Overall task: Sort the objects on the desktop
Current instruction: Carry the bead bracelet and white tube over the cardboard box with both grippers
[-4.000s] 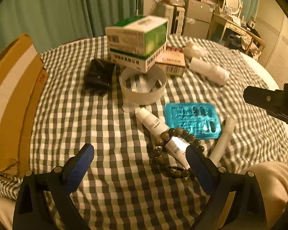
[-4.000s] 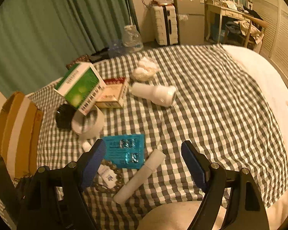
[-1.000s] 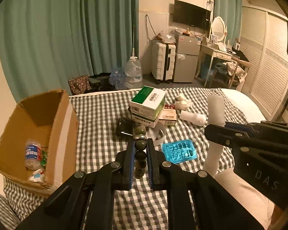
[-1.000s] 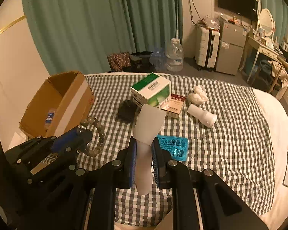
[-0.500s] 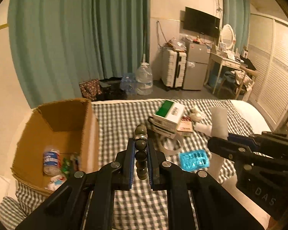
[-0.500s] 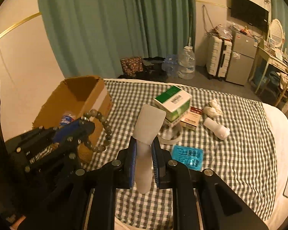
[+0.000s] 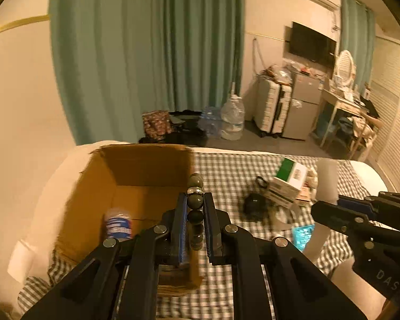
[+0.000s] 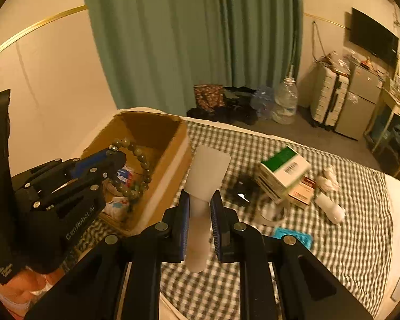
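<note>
So both grippers have gone from hovering open over the clutter a few seconds back to being loaded up and on the move. The left gripper (image 7: 195,221) is clamped nearly shut on the string of round grey-green beads (image 8: 136,169), a bracelet loop that hangs off its jaws. The right gripper (image 8: 200,222) is pinched just as tight on the soft white squeeze tube (image 8: 202,200), crimped flat end sticking up.

Over the last second both have swung left and lifted a bit, away from the pile. The open brown cardboard box (image 7: 136,165) used to sit off at the edge of the left wrist view; now it's dead ahead under the left jaws. From the right wrist view the bracelet dangles right over the box opening, while the tube is just beside the box's near wall, above the green-and-white checked cloth (image 8: 320,240), not over the opening yet.

My read: two items are basically sorted, the bracelet only needs letting go, the tube needs a bit more travel left first. The box already holds a small clear bottle with a blue label (image 7: 118,225) plus some other bits I can't make out.

Still on the cloth: the green-and-white carton (image 8: 282,169), the white cylinder bottle (image 8: 329,208), the turquoise blister pack (image 8: 293,238), and more. So plenty of trips left.
</note>
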Tool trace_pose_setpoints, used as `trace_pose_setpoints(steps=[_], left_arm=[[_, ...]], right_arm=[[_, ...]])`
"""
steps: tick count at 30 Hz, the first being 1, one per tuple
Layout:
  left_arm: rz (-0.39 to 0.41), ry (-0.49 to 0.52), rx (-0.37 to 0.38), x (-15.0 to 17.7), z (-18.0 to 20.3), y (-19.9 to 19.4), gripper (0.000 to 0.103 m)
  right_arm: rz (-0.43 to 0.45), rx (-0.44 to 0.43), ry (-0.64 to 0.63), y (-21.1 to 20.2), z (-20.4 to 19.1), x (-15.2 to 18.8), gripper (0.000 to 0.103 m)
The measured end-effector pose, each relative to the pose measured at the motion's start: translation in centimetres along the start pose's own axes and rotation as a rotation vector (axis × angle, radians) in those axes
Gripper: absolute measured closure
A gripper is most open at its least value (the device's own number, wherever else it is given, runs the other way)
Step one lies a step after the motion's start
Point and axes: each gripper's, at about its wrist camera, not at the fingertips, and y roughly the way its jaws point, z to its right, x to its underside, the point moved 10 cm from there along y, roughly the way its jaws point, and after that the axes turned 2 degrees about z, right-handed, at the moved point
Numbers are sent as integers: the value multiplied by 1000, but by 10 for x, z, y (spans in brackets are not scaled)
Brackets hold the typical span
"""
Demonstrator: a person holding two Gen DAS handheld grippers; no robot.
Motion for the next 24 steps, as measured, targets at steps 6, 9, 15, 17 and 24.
trace_pose_setpoints(steps=[6, 9, 15, 17, 24], left_arm=[[-27, -44, -64, 8, -53, 15, 92], [-44, -74, -75, 17, -74, 20, 92], [-92, -119, -94, 39, -109, 38, 92], [-112, -134, -93, 48, -118, 44, 91], [-167, -174, -86, 67, -136, 59, 77]], right_arm=[[-5, -36, -47, 18, -37, -14, 88], [-14, -52, -70, 28, -54, -20, 88], [-53, -87, -107, 57, -83, -22, 88], [-65, -95, -116, 67, -93, -22, 88], [-111, -110, -124, 99, -115, -18, 88]])
